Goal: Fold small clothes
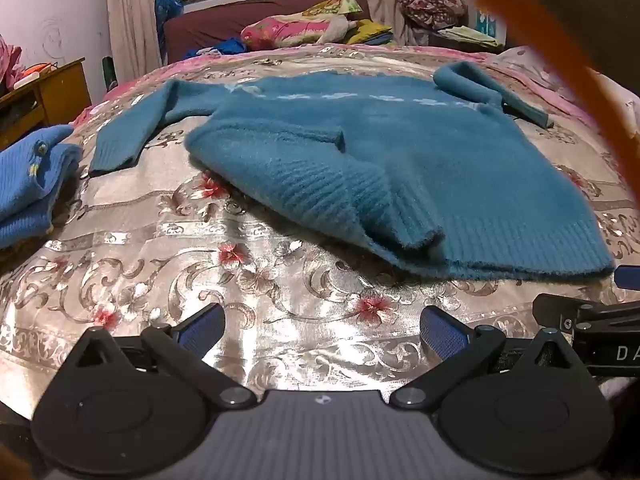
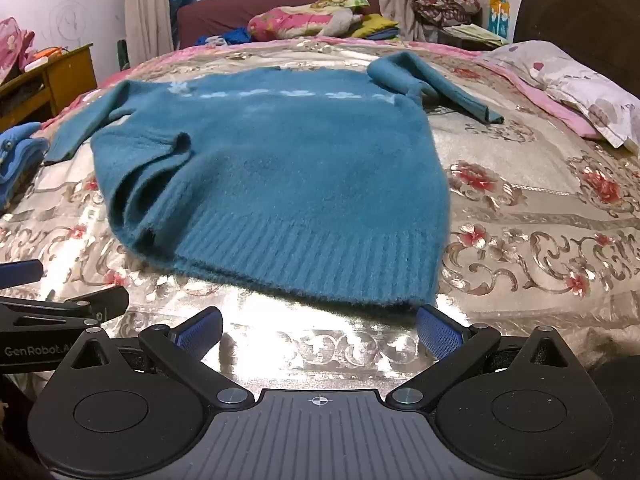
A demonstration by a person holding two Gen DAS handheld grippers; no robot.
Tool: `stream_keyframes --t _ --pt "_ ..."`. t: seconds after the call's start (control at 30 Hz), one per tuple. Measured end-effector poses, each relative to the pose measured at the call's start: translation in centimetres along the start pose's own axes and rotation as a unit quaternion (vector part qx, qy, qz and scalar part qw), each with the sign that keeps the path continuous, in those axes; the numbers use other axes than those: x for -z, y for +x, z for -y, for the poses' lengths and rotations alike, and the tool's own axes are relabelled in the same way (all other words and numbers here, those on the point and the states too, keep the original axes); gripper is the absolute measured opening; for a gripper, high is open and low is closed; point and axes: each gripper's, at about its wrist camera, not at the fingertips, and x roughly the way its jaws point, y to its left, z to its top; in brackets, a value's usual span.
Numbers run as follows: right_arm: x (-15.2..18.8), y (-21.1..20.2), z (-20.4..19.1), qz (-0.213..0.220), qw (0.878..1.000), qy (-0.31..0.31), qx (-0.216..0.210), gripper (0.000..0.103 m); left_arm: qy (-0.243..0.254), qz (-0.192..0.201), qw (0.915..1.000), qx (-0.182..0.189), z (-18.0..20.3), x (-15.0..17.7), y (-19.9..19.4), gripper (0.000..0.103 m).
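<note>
The teal sweater [image 2: 272, 168] lay hem-first ahead of both spread-jawed grippers (each empty), its ribbed hem [image 2: 312, 264] nearest the right gripper [image 2: 320, 330], the left gripper [image 1: 322, 330] farther back.

left wrist view: low over floral satin bedspread [image 1: 160, 248], faces window wall, teal fuzzy knit sweater [image 1: 360, 152] near, right of centre
right wrist view: same height and facing, sweater [image 2: 280, 168] centred
shared: sweater, bedspread [image 2: 540, 216], far wall

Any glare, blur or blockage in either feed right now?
Left wrist view: a blurred orange strap crosses the upper right; glare on the shiny bedspread near the tongs. Right wrist view: unobstructed, same glare below the teal sweater; both show fisheye bending.
</note>
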Motion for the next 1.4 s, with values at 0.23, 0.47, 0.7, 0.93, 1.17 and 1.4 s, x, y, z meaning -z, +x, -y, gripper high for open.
stream_keyframes --t 0.23,0.47,0.7,0.93,1.17,1.4 --pt "0.04 -0.11 -0.02 0.001 1.000 0.000 -0.002 0.103 -0.007 -0.013 0.9999 0.003 -0.14 0.35 0.23 0.103" --pt "0.05 -0.12 -0.05 -0.001 1.000 0.005 -0.003 0.103 -0.010 -0.022 0.9997 0.010 -0.15 0.29 0.36 0.103" --pt "0.24 -0.13 0.03 -0.001 1.000 0.007 -0.008 0.103 -0.010 -0.018 0.9998 0.008 -0.17 0.28 0.20 0.103" --pt "0.22 -0.28 -0.01 0.004 1.000 0.007 -0.013 0.103 -0.010 -0.018 0.9998 0.008 -0.15 0.18 0.14 0.103" --pt "0.25 -0.39 0.10 0.003 1.000 0.012 -0.012 0.103 -0.012 -0.018 0.9997 0.009 -0.16 0.23 -0.01 0.103" --pt "0.36 -0.42 0.18 0.001 1.000 0.015 -0.015 0.103 -0.013 -0.018 0.9997 0.010 -0.16 0.26 -0.02 0.103"
